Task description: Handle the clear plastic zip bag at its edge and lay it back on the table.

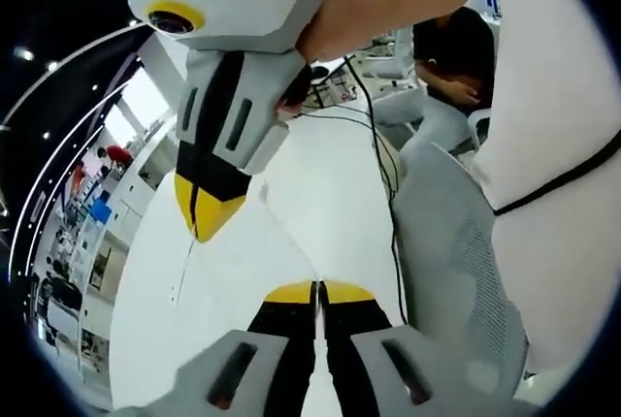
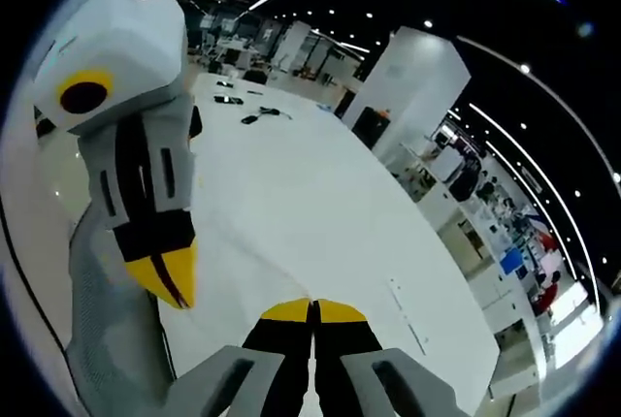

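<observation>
Right gripper view: table edge nr.

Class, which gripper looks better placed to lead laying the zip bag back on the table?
Probably the right gripper: its jaws look shut on the zip bag, with the table stretching ahead. The left gripper, likewise shut, faces a chair.

Each hand-held gripper is grey with black jaws tipped yellow, over a white table.
</observation>
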